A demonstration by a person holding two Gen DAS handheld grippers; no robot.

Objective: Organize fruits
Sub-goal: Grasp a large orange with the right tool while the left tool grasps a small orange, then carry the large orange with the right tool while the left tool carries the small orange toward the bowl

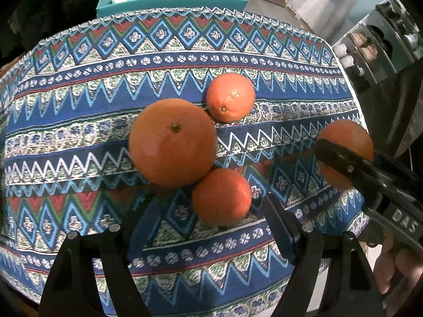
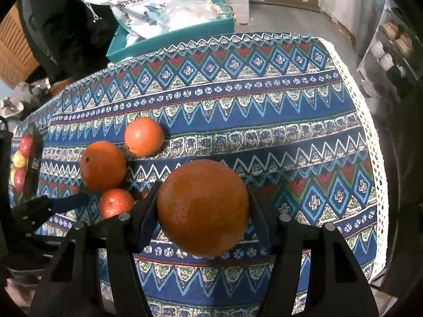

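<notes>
Between the black fingers of the right gripper (image 2: 203, 208), a large round orange fruit (image 2: 203, 207) is clamped on both sides above a table draped in a blue, red and green geometric-patterned cloth (image 2: 264, 121). Ahead and to the left of that gripper, three more oranges sit clustered on the cloth: a big stemmed orange (image 2: 103, 166), a small orange (image 2: 144, 136) just beyond it, and another small orange (image 2: 116, 203) nearest the gripper's left finger. From the left wrist camera, the left gripper (image 1: 201, 222) stands with its fingers spread apart and nothing between them; the nearest small orange (image 1: 221, 196) lies just ahead of the gap, touching the big stemmed orange (image 1: 173, 142), with the farther small orange (image 1: 230, 97) close behind. Off to that gripper's right, the right gripper (image 1: 343, 158) shows with the held fruit (image 1: 346, 142) near the cloth's edge. Far to the right gripper's left, a dark bowl (image 2: 31, 166) holds red and yellow fruit (image 2: 22, 158), partly hidden. Beyond the table's far edge rests a teal box (image 2: 169, 39) stuffed with white printed bags (image 2: 137, 5). A shelf of pale jars (image 2: 391, 50) stands off to the right.
</notes>
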